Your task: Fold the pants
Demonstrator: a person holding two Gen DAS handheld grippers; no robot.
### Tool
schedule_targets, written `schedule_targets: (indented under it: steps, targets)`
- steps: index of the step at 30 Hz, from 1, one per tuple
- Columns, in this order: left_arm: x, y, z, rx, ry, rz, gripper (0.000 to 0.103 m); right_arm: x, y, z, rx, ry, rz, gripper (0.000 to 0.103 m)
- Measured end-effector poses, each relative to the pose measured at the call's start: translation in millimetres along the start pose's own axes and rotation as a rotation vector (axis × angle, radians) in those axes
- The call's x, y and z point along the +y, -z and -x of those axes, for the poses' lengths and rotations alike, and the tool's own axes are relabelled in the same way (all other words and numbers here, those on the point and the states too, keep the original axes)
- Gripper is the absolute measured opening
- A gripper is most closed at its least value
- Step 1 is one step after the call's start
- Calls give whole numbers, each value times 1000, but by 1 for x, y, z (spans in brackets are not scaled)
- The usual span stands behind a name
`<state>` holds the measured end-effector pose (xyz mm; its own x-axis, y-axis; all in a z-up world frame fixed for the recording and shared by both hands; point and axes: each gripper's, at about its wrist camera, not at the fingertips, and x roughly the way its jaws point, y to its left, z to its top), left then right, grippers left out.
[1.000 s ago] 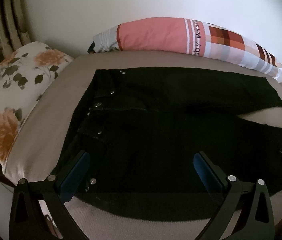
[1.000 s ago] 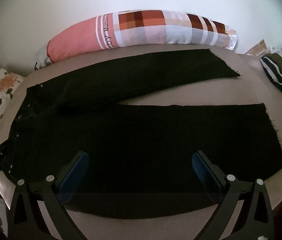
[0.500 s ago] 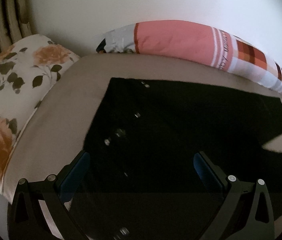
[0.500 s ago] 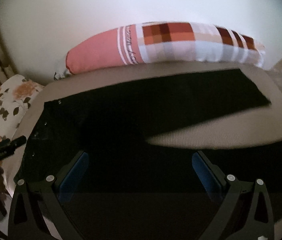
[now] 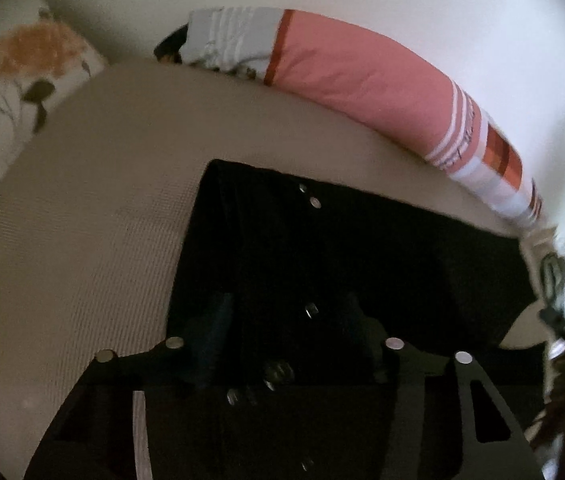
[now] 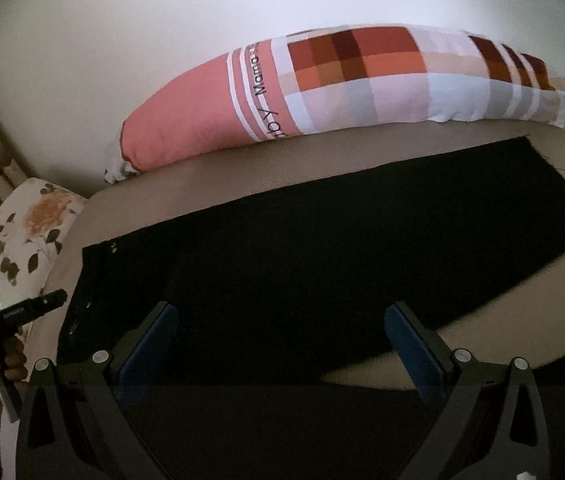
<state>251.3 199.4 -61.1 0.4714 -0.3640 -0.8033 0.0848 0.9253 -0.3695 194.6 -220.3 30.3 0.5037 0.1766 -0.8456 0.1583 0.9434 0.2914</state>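
Both grippers lowered, one pants [image 6: 322, 264], two pillows.

A home bedroom; a beige bed [image 6: 242, 188] against a white wall [image 6: 162, 20] carries a patchwork bolster [image 6: 342, 80] and a floral pillow [image 6: 30, 232].

Pants [image 6: 322, 264] lie flat on the bed [image 6: 210, 196], waistband at left. A long bolster [image 6: 342, 84] lies behind them against the wall; a floral pillow [image 6: 30, 232] sits left of the waistband.

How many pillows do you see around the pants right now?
2: a long pink-and-plaid pillow along the wall behind the pants, and a floral pillow beyond the waistband end. Others may be outside the view.
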Motion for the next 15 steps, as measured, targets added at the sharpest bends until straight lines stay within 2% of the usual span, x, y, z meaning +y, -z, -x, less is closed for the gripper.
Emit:
schedule_targets:
  steps: [3,6,11,15]
  targets:
    - [17,-14,-10,29,64,33,47,7,-5,-16,19,2,4,103]
    - [27,-24,-21,72,137,32,38,17,-11,-30,33,5,28,103]
    - [45,-38,-42,117,178,65,36,34,-21,-50,43,1,57,103]
    - [51,-51,-48,118,237,69,36,41,-30,-61,49,-15,68,103]
